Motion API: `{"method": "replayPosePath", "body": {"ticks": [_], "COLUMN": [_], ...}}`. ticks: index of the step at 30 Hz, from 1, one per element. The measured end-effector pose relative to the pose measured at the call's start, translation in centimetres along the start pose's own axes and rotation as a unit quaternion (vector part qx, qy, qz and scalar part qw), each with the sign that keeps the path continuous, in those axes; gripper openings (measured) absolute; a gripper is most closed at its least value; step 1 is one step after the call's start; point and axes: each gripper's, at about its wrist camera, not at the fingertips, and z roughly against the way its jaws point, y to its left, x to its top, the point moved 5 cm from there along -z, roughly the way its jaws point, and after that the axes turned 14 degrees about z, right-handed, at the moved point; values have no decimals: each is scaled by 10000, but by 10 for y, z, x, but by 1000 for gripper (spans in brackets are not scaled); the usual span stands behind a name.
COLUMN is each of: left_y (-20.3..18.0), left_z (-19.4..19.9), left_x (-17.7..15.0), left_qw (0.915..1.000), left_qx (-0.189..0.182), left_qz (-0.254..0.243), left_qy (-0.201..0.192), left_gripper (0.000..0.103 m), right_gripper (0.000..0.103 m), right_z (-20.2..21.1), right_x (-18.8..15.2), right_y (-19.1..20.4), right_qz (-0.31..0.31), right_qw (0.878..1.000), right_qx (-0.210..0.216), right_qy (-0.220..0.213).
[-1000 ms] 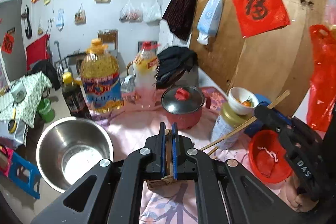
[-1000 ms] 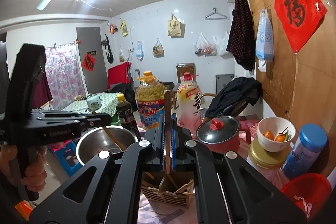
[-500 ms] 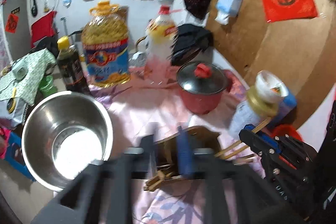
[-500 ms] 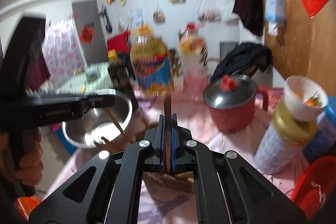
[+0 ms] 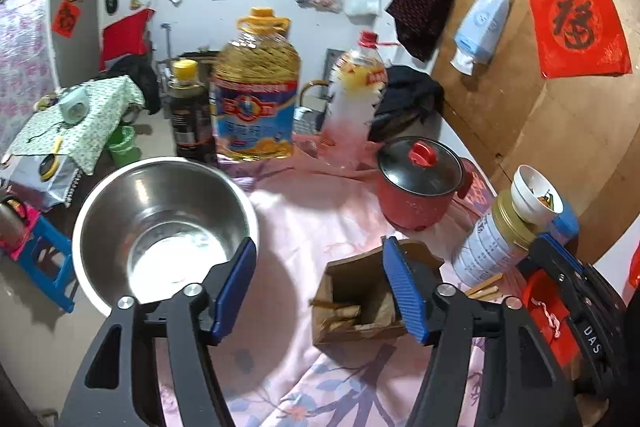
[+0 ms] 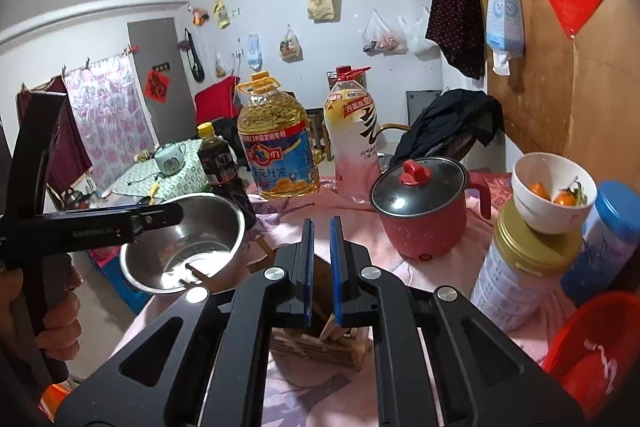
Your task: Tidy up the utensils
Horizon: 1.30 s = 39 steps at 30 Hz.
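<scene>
The left gripper (image 5: 320, 291) has let go: a second ago its blue pads were pressed together on a wooden stick, and now its fingers (image 5: 236, 279) stand wide apart with nothing between them. It hangs above the pink floral tablecloth (image 5: 320, 219), one finger over the rim of the steel bowl (image 5: 160, 227), the other over the wooden utensil holder (image 5: 352, 291). Chopsticks (image 5: 340, 311) lie down inside that holder, their ends just showing in the box.

The right gripper (image 6: 320, 267) has changed too. Earlier it pinched an upright chopstick between closed pads; now there is a narrow gap between its fingers (image 6: 307, 263) and no stick stands in them. It sits directly over the same holder (image 6: 316, 343), where pale stick ends (image 6: 332, 327) poke up just below the pads. In the left view a couple more chopsticks (image 5: 486, 285) show beside the right gripper's black body, near the labelled tin (image 5: 492, 247).

The surroundings have not shifted: the red pot with its dark lid (image 5: 420, 183) sits behind the holder, the big oil jug (image 5: 256, 95) and the pale drink bottle (image 5: 356, 99) stand at the back, and the white bowl with oranges (image 6: 552, 193) rests on top of the tin. A red basin (image 6: 592, 347) sits at the right edge.
</scene>
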Motion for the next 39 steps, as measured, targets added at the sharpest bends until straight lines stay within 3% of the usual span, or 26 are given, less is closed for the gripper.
{"method": "replayPosePath", "body": {"ticks": [5,10,13,17,20,24,26,28,34,39], "left_y": [6,11,15,24,30,33,35,38,41,48], "left_z": [29,49,49,53,61,80,93,108,131,148], "left_x": [-24,-75,-116,-161,-182,-188,-188,-186,-189,-181], "left_qw": [9993,9961,9912,9874,9871,9904,9924,9933,9955,9948], "left_qx": [330,811,1273,1432,1411,1268,1174,1144,890,983], "left_qz": [82,327,332,462,438,254,158,39,-312,-178], "left_qy": [-144,-92,114,494,622,483,343,168,82,-187], "left_gripper": [78,87,87,87,87,87,91,96,97,97], "right_gripper": [14,20,20,20,20,21,24,33,44,49], "right_z": [23,35,32,34,51,82,99,116,155,156], "right_x": [-14,-46,-73,-107,-113,-103,-91,-85,-98,-94], "right_y": [7,17,25,40,47,51,54,62,89,89], "right_qz": [-52,47,113,83,38,-10,-90,-163,-161,-358], "right_qw": [9997,9986,9970,9925,9934,9972,9987,9992,9968,9967], "right_qx": [236,503,657,897,781,347,131,-121,-742,-687], "right_qy": [-40,140,403,826,840,658,480,356,268,257]}}
